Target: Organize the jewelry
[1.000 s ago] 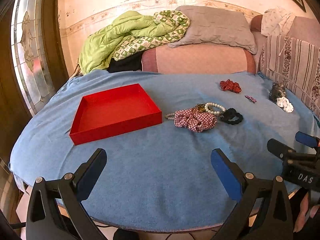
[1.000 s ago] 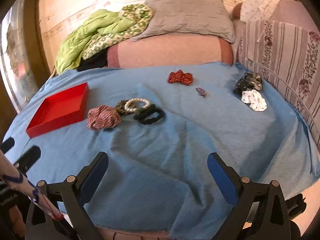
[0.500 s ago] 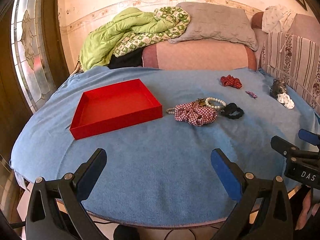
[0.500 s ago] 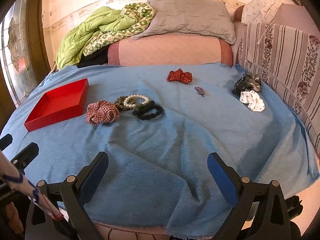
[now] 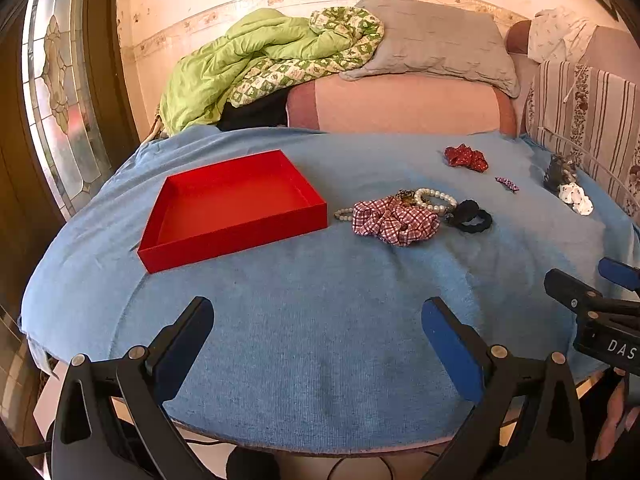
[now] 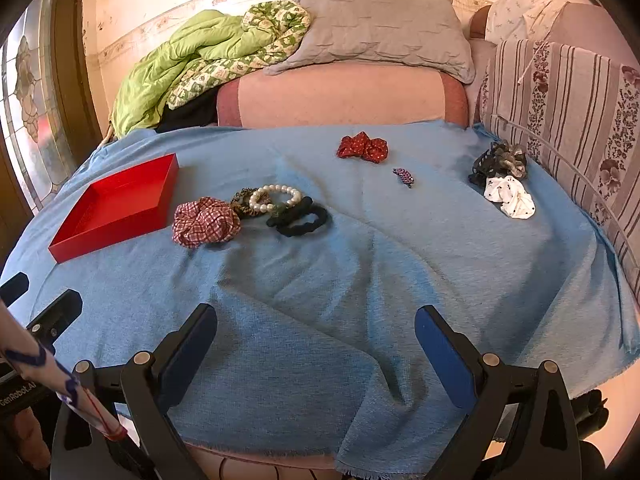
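An empty red tray (image 5: 236,204) (image 6: 116,208) lies on the blue cloth at the left. Right of it sits a heap: a red-checked scrunchie (image 5: 394,220) (image 6: 206,222), a pearl bracelet (image 5: 434,199) (image 6: 276,198) and a black scrunchie (image 5: 472,216) (image 6: 298,218). Farther back lie a red dotted scrunchie (image 5: 466,157) (image 6: 362,147), a small purple clip (image 5: 507,183) (image 6: 404,176), and a white scrunchie (image 6: 510,197) beside a dark claw clip (image 6: 498,160). My left gripper (image 5: 318,338) and right gripper (image 6: 316,344) both hang open and empty above the near table edge.
The blue cloth (image 6: 360,272) is wrinkled in front of the right gripper. A pink sofa back (image 5: 400,104) with a green quilt (image 5: 248,60) and grey pillow stands behind the table. A striped cushion (image 6: 568,108) is at right, a stained-glass door (image 5: 56,92) at left.
Both views have pulled back and risen slightly from the table; the objects look a little farther away. Nothing on the cloth has moved, and both grippers stay open.
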### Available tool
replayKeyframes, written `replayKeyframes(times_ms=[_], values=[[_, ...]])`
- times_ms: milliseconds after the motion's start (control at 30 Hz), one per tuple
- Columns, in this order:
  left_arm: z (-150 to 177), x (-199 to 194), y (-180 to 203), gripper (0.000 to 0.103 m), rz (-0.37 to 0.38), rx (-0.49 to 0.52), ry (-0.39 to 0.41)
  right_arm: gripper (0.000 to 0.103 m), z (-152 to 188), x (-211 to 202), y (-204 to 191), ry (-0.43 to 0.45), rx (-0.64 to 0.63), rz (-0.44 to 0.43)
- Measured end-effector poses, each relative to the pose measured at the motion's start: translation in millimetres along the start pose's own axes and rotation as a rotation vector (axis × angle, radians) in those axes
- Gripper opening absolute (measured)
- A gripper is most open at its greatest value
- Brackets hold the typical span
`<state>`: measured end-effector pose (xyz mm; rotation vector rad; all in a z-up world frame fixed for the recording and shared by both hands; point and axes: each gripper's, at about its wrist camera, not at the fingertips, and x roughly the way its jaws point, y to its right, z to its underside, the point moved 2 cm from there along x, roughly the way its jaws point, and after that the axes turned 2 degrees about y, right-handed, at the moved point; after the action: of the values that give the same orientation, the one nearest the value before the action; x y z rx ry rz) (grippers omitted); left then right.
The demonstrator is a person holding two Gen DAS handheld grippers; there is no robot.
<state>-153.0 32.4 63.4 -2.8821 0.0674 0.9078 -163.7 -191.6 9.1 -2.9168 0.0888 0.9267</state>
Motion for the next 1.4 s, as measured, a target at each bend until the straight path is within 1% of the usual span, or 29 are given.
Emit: replayKeyframes(times_ms=[567,867,1000,1067,1200,1267,1333,1400], values=[[0.7,1.9,-2.2,0.103,-0.003,0.0,-0.021,0.101,0.3,2.2,-2.8,-0.001,0.005,-0.01],[-1.5,-7.6,-6.0,0.103,-0.043,0.008,-0.014,0.101,-6.6,-2.6,-7.0,0.019,0.023,-0.061],[-2.9,-12.5,-4.0,0.103,-0.047,0.013,-0.01,0.101,-9.3,-5.8,-7.4,0.028,0.029,-0.08],[-3.8,-13.2,-2.4,0.103,-0.038,0.019,-0.01,0.101,-10.6,-6.4,-5.9,0.028,0.036,-0.087],[-8.3,-5.7,-6.5,0.103,0.005,0.012,-0.026,0.1,-10.7,-5.8,-1.8,0.024,0.057,-0.098],[-14.3,1.9,-10.7,0.103,0.041,0.005,-0.036,0.099,-11.2,-4.1,0.7,0.017,0.071,-0.102],[-22.9,12.4,-13.0,0.103,0.057,0.009,-0.048,0.098,-11.8,-0.8,2.7,0.008,0.084,-0.102],[-34.4,26.3,-12.4,0.103,0.104,0.026,-0.053,0.098,-12.0,3.3,3.9,-0.006,0.096,-0.098]])
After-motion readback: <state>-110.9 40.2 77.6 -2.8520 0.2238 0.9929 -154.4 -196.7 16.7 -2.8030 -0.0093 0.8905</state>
